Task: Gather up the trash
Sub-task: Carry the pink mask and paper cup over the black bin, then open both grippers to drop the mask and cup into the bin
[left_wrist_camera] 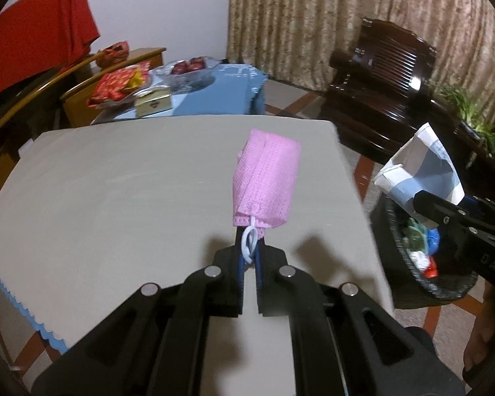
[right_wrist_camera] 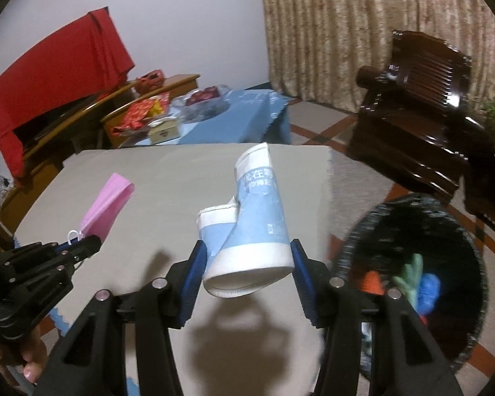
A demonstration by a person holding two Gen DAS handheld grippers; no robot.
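Trash split between both tongs right now. Left gripper (left_wrist_camera: 249, 257) has its jaws nearly closed, pinching the pink face mask (left_wrist_camera: 265, 183) by its lower edge, white ear loop (left_wrist_camera: 249, 241) dangling between the blue pads; mask sticks up folded and is held above the grey table (left_wrist_camera: 115, 198), not resting on it. Right gripper (right_wrist_camera: 247, 264) is about half open, blue pads pressing both sides of a crushed blue-and-white paper cup (right_wrist_camera: 250, 227) near its rim end; cup is dented, folded over on its left side, lifted off the table with its shadow on the surface below. Same cup shows in the left wrist view (left_wrist_camera: 422, 171), out past the table's right edge and above the black mesh bin (left_wrist_camera: 425, 274). Bin sits on the tiled floor just beside the table's right side and already holds mixed items: something green, blue, red, white, too blurred to name. In the right wrist view the bin (right_wrist_camera: 412, 283) is to the right of the cup, and the left gripper (right_wrist_camera: 82, 244) with the mask (right_wrist_camera: 107, 208) is on the left over the table. Background: dark wooden chair (left_wrist_camera: 389, 76), patterned curtain (left_wrist_camera: 313, 16), red cloth (left_wrist_camera: 39, 33), blue-covered side table (left_wrist_camera: 214, 95) with a glass bowl (left_wrist_camera: 188, 72).
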